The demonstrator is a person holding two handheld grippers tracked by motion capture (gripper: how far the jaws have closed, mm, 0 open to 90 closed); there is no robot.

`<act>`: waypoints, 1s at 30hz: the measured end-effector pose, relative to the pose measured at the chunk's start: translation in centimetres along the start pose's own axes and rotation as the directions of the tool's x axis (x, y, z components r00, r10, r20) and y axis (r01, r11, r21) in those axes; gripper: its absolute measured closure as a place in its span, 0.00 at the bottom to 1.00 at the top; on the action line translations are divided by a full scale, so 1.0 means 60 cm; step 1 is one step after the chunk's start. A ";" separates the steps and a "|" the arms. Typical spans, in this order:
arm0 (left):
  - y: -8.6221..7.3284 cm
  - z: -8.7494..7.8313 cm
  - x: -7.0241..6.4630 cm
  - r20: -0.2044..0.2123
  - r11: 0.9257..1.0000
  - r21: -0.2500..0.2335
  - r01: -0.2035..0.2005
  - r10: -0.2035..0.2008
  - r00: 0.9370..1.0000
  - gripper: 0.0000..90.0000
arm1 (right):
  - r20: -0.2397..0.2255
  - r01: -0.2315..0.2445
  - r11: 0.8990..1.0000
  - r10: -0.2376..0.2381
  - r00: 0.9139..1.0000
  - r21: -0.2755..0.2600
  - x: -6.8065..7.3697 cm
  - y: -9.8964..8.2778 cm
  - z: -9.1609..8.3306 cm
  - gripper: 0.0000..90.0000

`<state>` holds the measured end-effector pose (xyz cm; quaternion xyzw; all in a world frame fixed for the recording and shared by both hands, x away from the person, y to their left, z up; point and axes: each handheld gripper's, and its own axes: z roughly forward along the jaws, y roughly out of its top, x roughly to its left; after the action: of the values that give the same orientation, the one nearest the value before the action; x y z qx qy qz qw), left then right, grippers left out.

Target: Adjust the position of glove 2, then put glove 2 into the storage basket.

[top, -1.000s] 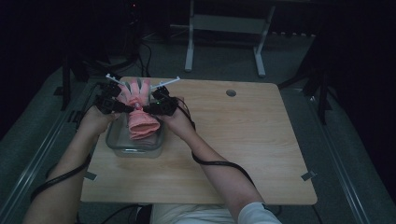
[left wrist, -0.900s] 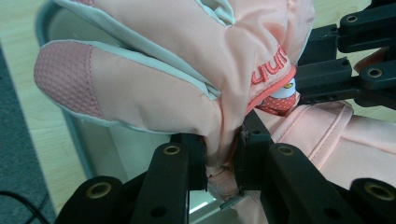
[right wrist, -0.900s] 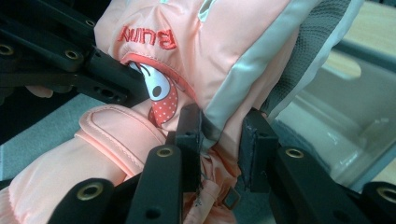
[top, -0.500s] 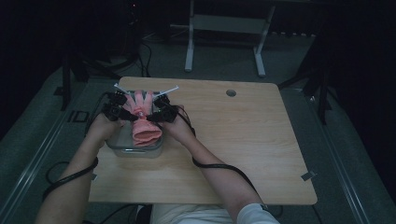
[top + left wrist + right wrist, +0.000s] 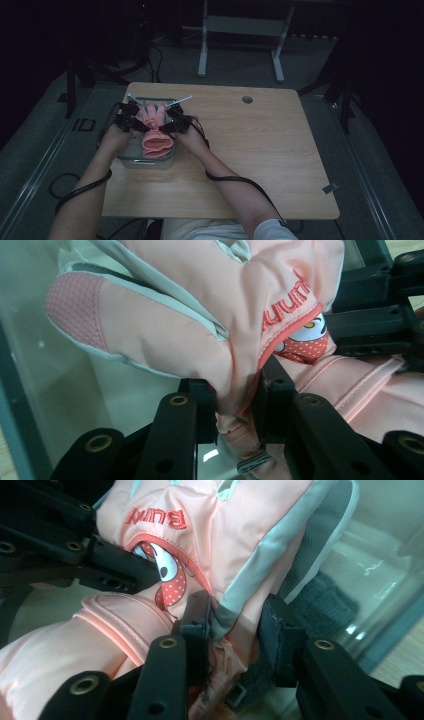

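Glove (image 5: 156,131), pink with pale grey trim, lay partly inside a clear container (image 5: 131,161) near the left edge of the wooden surface (image 5: 260,165). The fingers of the glove pointed toward the far wall of the container, and the rolled cuff sat over its near part.

The left hand-held gripper (image 5: 134,121) stood at the left side of the glove, and the right hand-held gripper (image 5: 172,124) stood at the right side of the glove. Both were level with the middle of the glove, just above the container.

In the left gripper view, the left hand-held gripper (image 5: 235,405) pinched a fold of pink fabric at the side of the glove (image 5: 200,325), with both black jaws pressed against the fabric. The thumb of the glove, with a dotted pink patch, extended over the clear floor of the container (image 5: 75,390). Red stitched lettering and a small cartoon patch were visible on the back of the glove.

In the right gripper view, the right hand-held gripper (image 5: 235,625) had the grey-trimmed edge of the glove (image 5: 210,535) between its jaws. These jaws had just been opening: one jaw touched the fabric, and whether the other jaw pressed on it could not be determined. A darker grey knitted part was visible beside the glove, against the clear wall of the container (image 5: 380,580).

A person's forearms reached to the container from the near edge of the surface, with a black cable trailing along each.
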<state>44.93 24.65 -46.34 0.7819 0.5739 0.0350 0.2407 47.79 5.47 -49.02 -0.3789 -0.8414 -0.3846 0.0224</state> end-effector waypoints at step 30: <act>-0.006 -0.014 0.014 -0.087 0.993 -0.117 0.019 -0.030 0.996 0.38 | -0.017 0.117 0.979 -0.122 0.992 -0.164 -0.049 -0.044 -0.123 0.20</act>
<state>44.64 25.75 -45.92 0.7571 0.5907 0.1003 0.2605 46.30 -2.36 -46.44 -0.3230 -0.8281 -0.4577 -0.0205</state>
